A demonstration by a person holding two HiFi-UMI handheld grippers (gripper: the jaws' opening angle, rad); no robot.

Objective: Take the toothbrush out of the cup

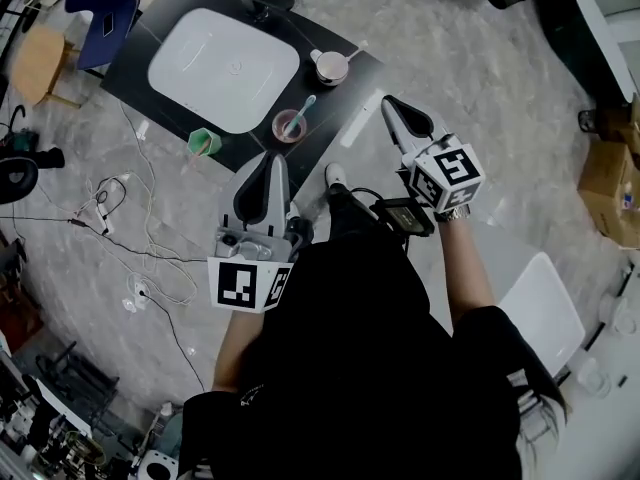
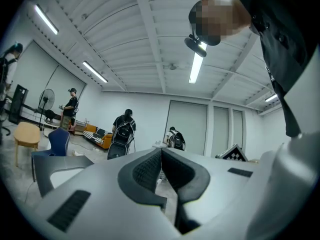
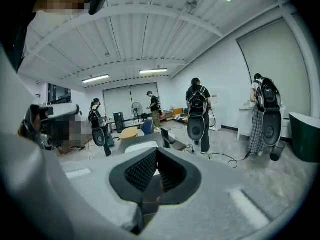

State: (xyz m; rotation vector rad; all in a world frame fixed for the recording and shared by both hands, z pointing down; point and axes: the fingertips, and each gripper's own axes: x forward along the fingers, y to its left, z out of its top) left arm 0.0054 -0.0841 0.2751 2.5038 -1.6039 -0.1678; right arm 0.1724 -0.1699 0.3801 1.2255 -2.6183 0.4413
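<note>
In the head view a pink cup [image 1: 290,126] stands at the near edge of a black table [image 1: 150,38], and a light blue toothbrush [image 1: 303,109] leans out of it to the right. My left gripper [image 1: 272,160] is shut and empty, its tip just short of the table edge, below and left of the cup. My right gripper [image 1: 391,105] is shut and empty too, off the table's right corner, right of the cup. In each gripper view the dark pads meet with nothing between them: left gripper [image 2: 161,150], right gripper [image 3: 157,150]. Neither gripper view shows the cup.
A white basin [image 1: 224,68] fills the middle of the table. A green cup [image 1: 204,142] stands left of the pink cup, and a white cup [image 1: 330,66] behind it. Cables [image 1: 120,218] lie on the floor at left. A blue chair [image 1: 103,13] and a wooden stool [image 1: 40,63] stand beyond.
</note>
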